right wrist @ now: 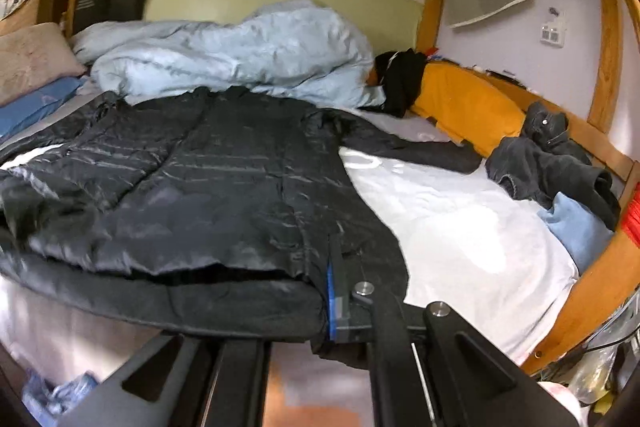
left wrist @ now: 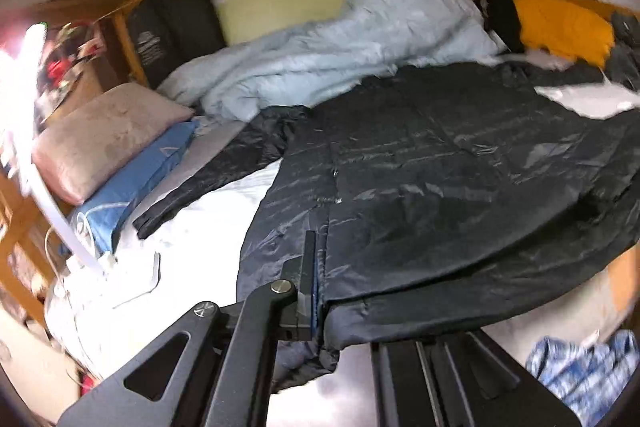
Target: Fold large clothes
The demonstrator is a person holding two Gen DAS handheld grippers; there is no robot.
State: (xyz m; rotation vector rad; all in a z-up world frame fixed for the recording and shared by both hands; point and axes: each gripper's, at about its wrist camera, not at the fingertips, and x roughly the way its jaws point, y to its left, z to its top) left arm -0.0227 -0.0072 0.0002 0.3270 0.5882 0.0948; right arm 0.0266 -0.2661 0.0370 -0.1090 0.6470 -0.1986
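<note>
A large shiny black puffer jacket (left wrist: pixel 440 179) lies spread across the bed, its hem at the near edge. My left gripper (left wrist: pixel 316 291) is shut on the jacket's bottom hem near its left corner. In the right wrist view the same jacket (right wrist: pixel 208 179) fills the left and middle, one sleeve (right wrist: pixel 420 147) stretched to the right. My right gripper (right wrist: pixel 334 299) is shut on the hem near its right corner. Both hold the hem lifted a little above the white sheet (right wrist: pixel 460 227).
A pale blue duvet (left wrist: pixel 340 55) is bunched at the back. A pink pillow (left wrist: pixel 100 139) and blue pillow (left wrist: pixel 132 183) lie left. An orange cushion (right wrist: pixel 468 107), dark clothes (right wrist: pixel 548 163) and the wooden bed frame (right wrist: pixel 592 283) are right. Blue plaid cloth (left wrist: pixel 580 371) lies below.
</note>
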